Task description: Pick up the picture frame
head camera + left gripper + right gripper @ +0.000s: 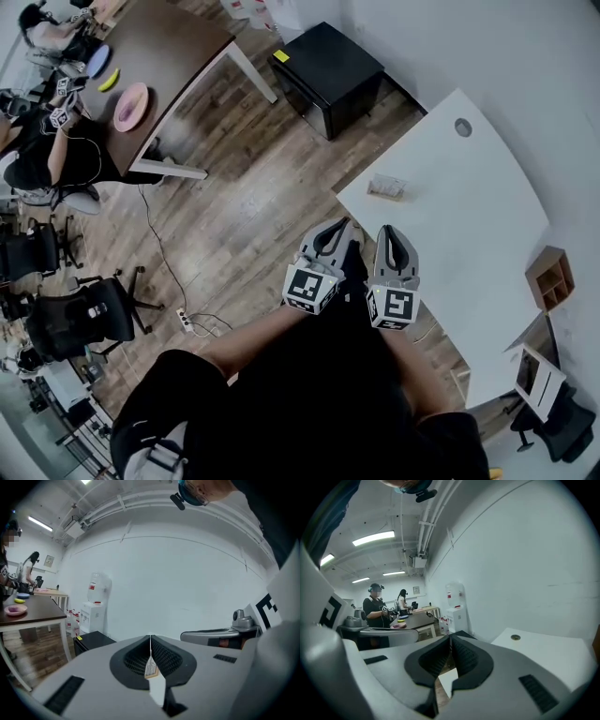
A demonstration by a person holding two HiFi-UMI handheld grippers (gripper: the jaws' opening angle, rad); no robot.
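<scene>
The picture frame (386,187), small with a pale wooden rim, lies on the white table (478,234) near its left edge. In the left gripper view a sliver of the frame (151,668) shows through the hollow behind the jaw tips. My left gripper (339,225) and right gripper (390,230) hover side by side close to my body, just short of the table's near edge and apart from the frame. The left gripper (150,638) has its jaws shut with nothing between them. So does the right gripper (450,637).
A black cabinet (328,75) stands on the wood floor left of the table. A brown table (173,52) carries plates, with people beside it. Office chairs (84,319) and a power strip (186,319) are at left. A wooden box (551,277) sits at the table's right.
</scene>
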